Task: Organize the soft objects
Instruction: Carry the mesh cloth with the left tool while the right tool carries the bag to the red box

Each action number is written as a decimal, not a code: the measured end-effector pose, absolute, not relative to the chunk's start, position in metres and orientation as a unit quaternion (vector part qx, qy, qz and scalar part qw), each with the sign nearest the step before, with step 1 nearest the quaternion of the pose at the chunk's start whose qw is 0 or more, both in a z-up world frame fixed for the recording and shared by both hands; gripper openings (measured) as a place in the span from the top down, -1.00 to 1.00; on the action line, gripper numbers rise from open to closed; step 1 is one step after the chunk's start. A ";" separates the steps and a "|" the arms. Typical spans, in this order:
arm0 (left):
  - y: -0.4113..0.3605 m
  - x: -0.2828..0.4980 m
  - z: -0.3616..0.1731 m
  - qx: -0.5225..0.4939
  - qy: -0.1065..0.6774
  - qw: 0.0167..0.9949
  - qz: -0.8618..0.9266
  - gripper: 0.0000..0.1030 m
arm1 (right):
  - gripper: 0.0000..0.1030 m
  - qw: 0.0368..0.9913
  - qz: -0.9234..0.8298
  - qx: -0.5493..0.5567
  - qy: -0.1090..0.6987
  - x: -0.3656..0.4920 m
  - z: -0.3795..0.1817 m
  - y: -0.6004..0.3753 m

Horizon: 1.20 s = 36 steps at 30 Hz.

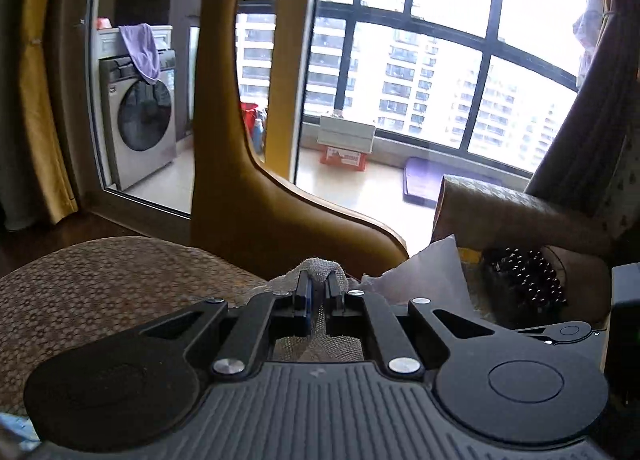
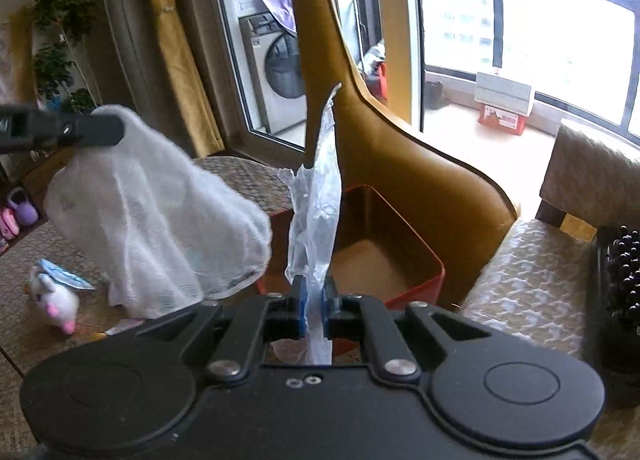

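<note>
Two armchairs [image 2: 400, 147] on woven rug [image 2: 240, 175]; balcony glass door [image 1: 140, 71] beyond.

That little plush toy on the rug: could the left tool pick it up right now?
Probably not: the left tool is already shut on a white mesh cloth, which hangs between it and the plush toy.

Black left tool [image 1: 317, 292] with ribbed housing, silver screws, black right tool [image 2: 315, 300] with blue pads

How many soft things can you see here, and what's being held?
White mesh cloth, held by the left gripper: 1
Clear plastic bag, held by the right gripper: 1
Plush toy lying loose: 1
Red box, not soft: 1
Total soft things: 3
</note>
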<state>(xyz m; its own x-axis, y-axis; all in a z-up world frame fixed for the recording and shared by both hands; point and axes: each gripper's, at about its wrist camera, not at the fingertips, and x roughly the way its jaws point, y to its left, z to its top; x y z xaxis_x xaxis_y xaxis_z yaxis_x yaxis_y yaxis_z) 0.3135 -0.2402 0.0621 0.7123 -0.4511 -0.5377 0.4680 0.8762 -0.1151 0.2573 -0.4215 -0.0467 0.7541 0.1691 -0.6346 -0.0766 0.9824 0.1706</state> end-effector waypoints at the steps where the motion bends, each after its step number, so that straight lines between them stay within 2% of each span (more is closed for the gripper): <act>1: -0.245 0.318 0.060 0.015 0.289 0.924 -0.251 0.89 | 0.86 0.933 0.063 0.067 0.347 0.262 -0.047 -0.424; 10: -0.292 0.370 0.020 0.032 0.327 0.911 -0.249 0.89 | 0.85 0.920 0.034 0.058 0.386 0.299 -0.065 -0.434; 24: -0.320 0.437 -0.041 0.047 0.382 0.894 -0.229 0.89 | 0.77 0.895 0.027 0.061 0.440 0.376 -0.103 -0.432; 32: -0.326 0.457 -0.081 0.059 0.423 0.876 -0.223 0.89 | 0.72 0.888 0.031 0.025 0.457 0.389 -0.127 -0.422; 36: -0.326 0.459 -0.093 0.059 0.438 0.868 -0.226 0.89 | 0.63 0.886 0.047 0.019 0.461 0.387 -0.134 -0.420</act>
<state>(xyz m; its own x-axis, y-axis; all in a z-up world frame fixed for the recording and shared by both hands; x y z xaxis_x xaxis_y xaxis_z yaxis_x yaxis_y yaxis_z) 0.4595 -0.3260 -0.0931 0.5136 -0.3400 -0.7878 0.4443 0.8909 -0.0948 0.3874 -0.4195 -0.1342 0.5708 0.1004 -0.8149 -0.0658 0.9949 0.0765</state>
